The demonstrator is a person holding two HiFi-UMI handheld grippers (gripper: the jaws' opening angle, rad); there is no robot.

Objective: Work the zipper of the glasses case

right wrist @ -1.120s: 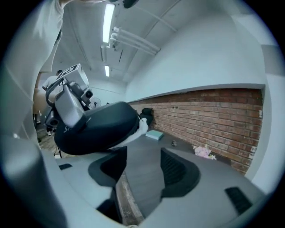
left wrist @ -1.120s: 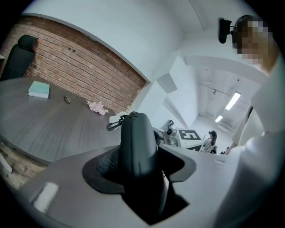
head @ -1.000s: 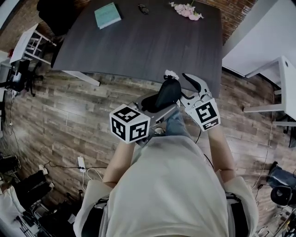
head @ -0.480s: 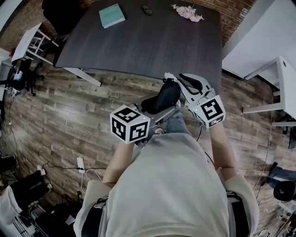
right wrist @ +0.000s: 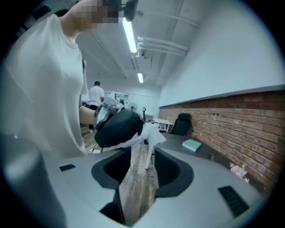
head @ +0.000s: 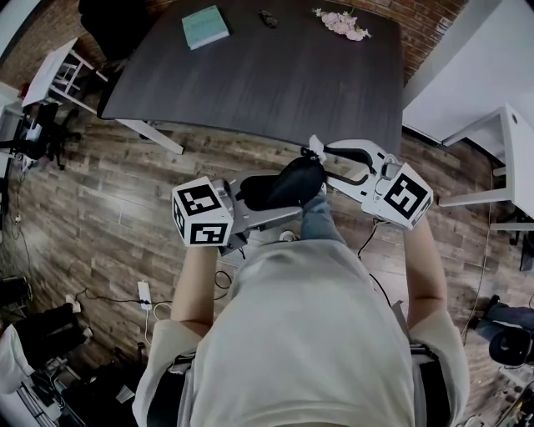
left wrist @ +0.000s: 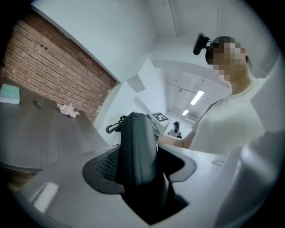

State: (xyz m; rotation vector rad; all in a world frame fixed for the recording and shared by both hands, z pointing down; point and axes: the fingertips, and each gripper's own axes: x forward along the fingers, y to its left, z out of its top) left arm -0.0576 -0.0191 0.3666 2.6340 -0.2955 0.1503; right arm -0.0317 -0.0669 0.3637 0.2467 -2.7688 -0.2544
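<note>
Wood-plank floor (head: 108,192) underfoot; dark worktop (head: 275,83) at 12 o'clock, with teal book (head: 204,27) at 11 and pink flowers (head: 340,21) at 1. Black glasses case (head: 279,185) in mid-air at centre, off worktop, clamped between jaws of left gripper (left wrist: 140,162). Right gripper (right wrist: 142,167) at 3 o'clock of case: jaws just been opening, now apart; white zipper tag (right wrist: 149,133) hangs between them, unpressed.
</note>
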